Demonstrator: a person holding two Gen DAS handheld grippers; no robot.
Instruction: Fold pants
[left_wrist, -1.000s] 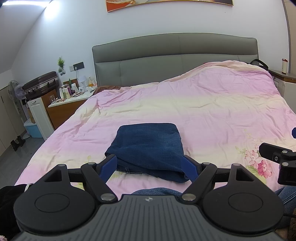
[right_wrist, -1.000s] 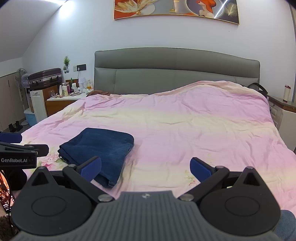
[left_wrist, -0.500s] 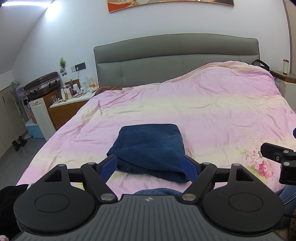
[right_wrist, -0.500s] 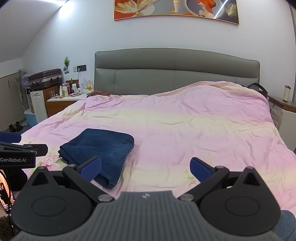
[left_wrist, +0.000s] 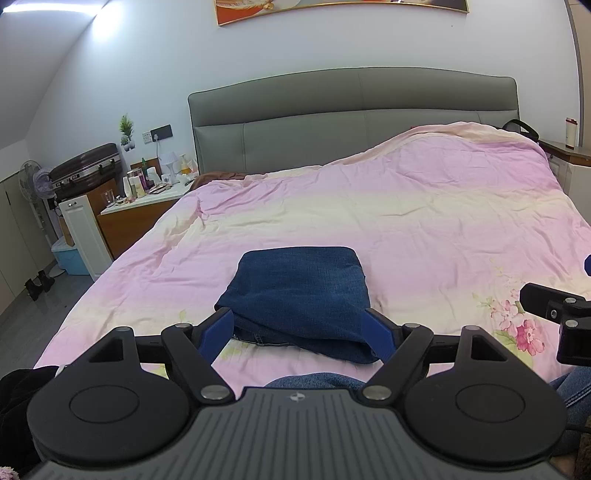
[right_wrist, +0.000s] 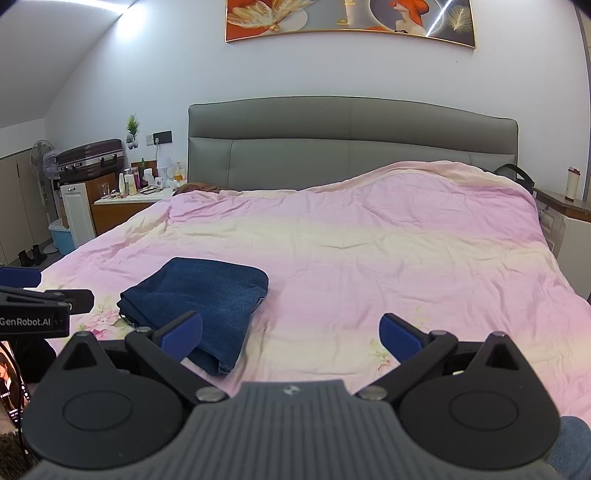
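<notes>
Our left gripper (left_wrist: 301, 330) hung spread wide and empty just short of the folded dark blue denim pants (left_wrist: 301, 295), which lay near the foot of the pink and cream quilted bed cover (left_wrist: 424, 229). Our right gripper (right_wrist: 291, 334), equally wide and empty, faced bare cover beside them. A cluttered white-topped wooden nightstand (left_wrist: 136, 206) stood left. Since the earlier frames, nothing had shifted noticeably.
</notes>
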